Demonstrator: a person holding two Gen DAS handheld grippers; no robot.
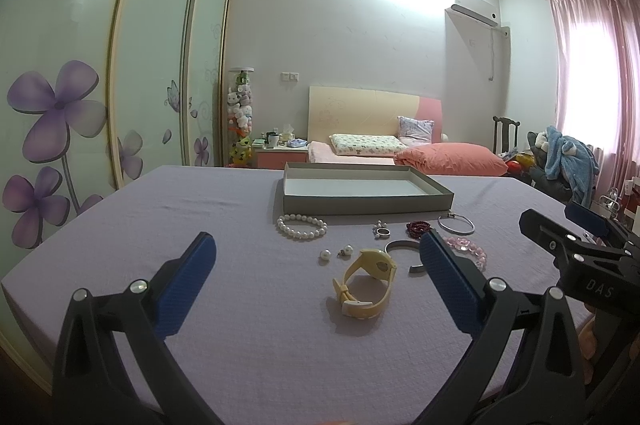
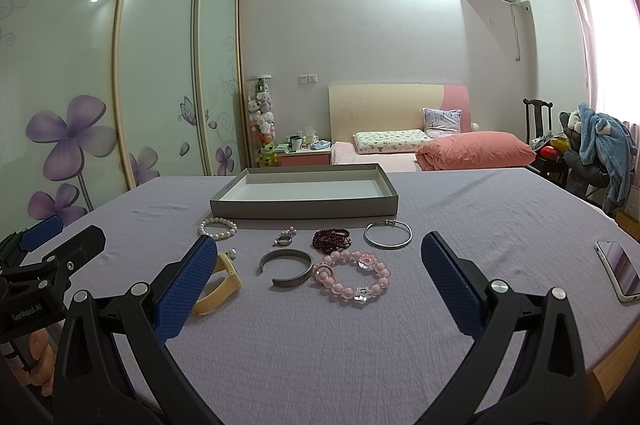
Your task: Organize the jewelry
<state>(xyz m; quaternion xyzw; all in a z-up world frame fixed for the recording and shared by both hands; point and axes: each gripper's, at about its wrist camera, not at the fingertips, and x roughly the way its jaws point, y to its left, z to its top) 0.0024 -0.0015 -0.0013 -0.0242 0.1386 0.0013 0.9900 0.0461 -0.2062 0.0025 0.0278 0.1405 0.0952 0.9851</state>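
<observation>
Nothing is sorted yet, I judge: the grey cardboard tray point(image 2: 304, 207) is empty, all jewelry lies on the cloth before it. My left gripper point(image 1: 316, 285) and right gripper point(image 2: 316, 285) are wide open, holding nothing. Nearest the tray: pearl bracelet point(image 2: 218, 227), thin silver bangle point(image 2: 387, 233); further, glossy pink bead bracelet point(image 2: 352, 277), rubbery yellow watch point(image 1: 366, 283). Next needs closing on one piece.

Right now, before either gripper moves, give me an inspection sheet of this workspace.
Surface: lilac cloth, flat.
Job's things: tray empty; pearl bracelet, ring, dark beads, bangle, cuff, pink bracelet, watch, two pearl earrings all lie loose before it.
Clutter: phone.
Grippers: left gripper open, right gripper open, both empty.
Cables: nothing seen.
Surroundings: bed, wardrobe, curtain.
</observation>
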